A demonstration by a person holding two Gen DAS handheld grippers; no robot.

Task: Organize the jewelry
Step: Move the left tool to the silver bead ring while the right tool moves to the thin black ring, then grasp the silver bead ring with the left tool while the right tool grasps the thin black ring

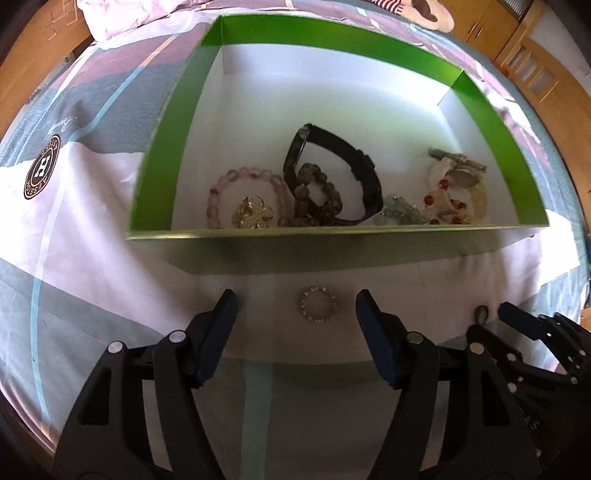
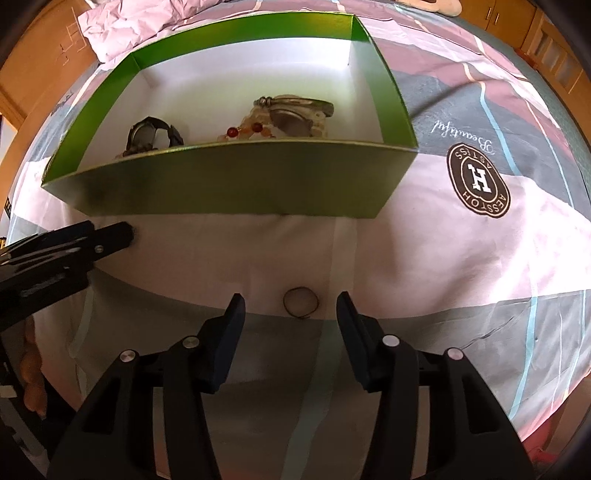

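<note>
A green box with a white inside sits on the bed. In it lie a pink bead bracelet, a gold flower brooch, a black watch, brown beads and a pile of pale and red beads. A small sparkly ring lies on the sheet before the box, between the fingers of my left gripper, which is open around it. My right gripper is open around a thin dark ring on the sheet. The right gripper's finger also shows beside the left.
The bedspread is pink, grey and white with a round brown logo. A crumpled pink pillow lies behind the green box. Wooden furniture stands at the far right. The left gripper's finger reaches in from the left.
</note>
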